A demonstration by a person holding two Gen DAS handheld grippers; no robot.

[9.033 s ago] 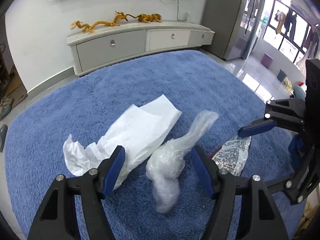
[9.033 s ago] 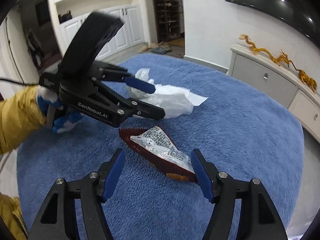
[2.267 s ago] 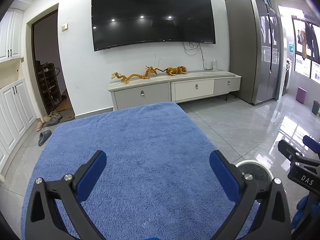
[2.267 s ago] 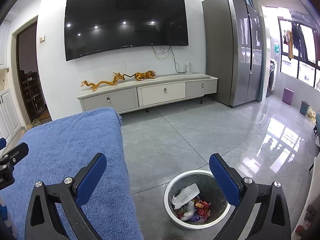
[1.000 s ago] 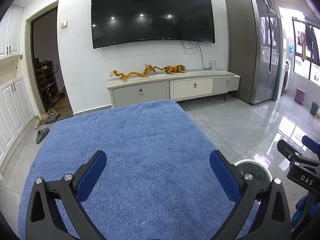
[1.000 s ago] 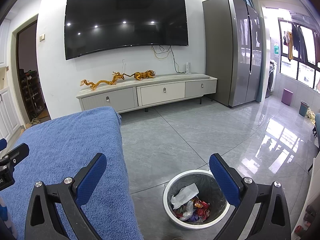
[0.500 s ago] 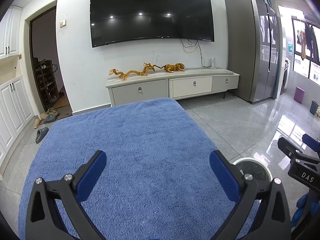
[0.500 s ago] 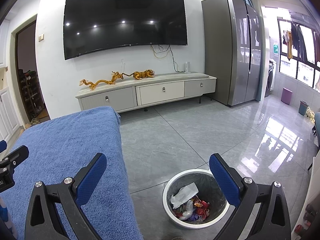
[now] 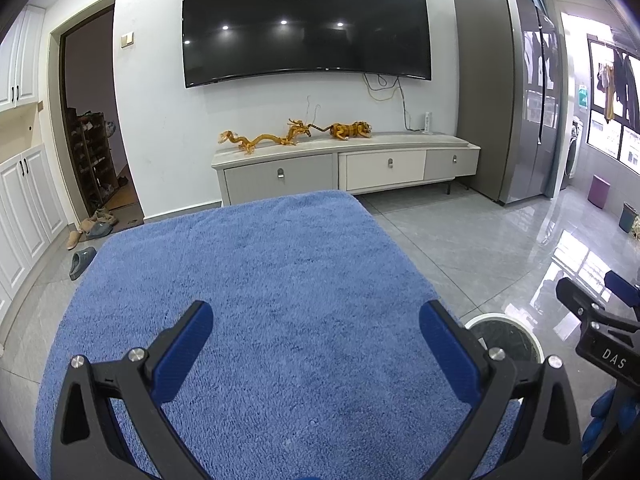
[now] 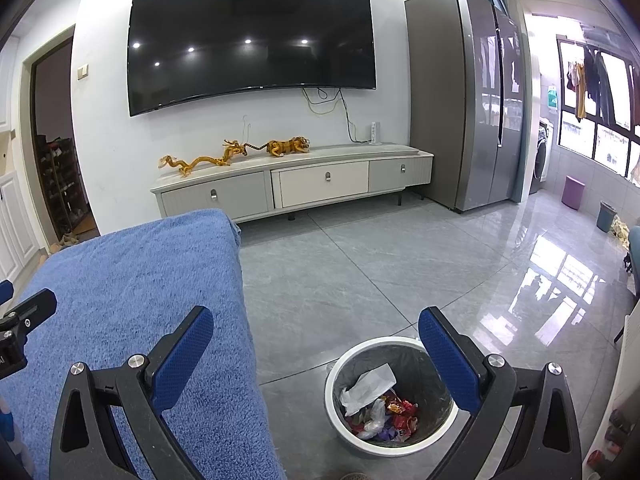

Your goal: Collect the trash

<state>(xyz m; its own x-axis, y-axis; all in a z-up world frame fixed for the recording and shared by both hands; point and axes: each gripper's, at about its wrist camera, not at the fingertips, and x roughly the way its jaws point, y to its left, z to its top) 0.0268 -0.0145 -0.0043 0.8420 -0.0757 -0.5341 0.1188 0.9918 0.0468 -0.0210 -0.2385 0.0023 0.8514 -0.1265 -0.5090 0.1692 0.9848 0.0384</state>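
- Left gripper (image 9: 316, 346): I am holding it above the blue rug (image 9: 256, 280) with its jaws spread wide and nothing between the blue pads (image 9: 182, 354).
- Right gripper (image 10: 316, 346): I am holding it over the rug's right edge and the grey tiled floor (image 10: 400, 264), jaws likewise spread wide and gripping nothing; its right finger is overlapping the rim of the bin in the right wrist view.
- Trash bin (image 10: 334, 394): a round white-rimmed bin is standing on the floor just beside the rug; the trash is lying inside it, namely a crumpled white paper (image 10: 370, 386), a clear plastic wad (image 10: 374, 410) and red wrappers (image 10: 402, 408).
- Background: a wall-mounted television (image 10: 252, 36) is hanging above a low cabinet (image 10: 296, 184) carrying golden dragon figurines (image 10: 196, 162).
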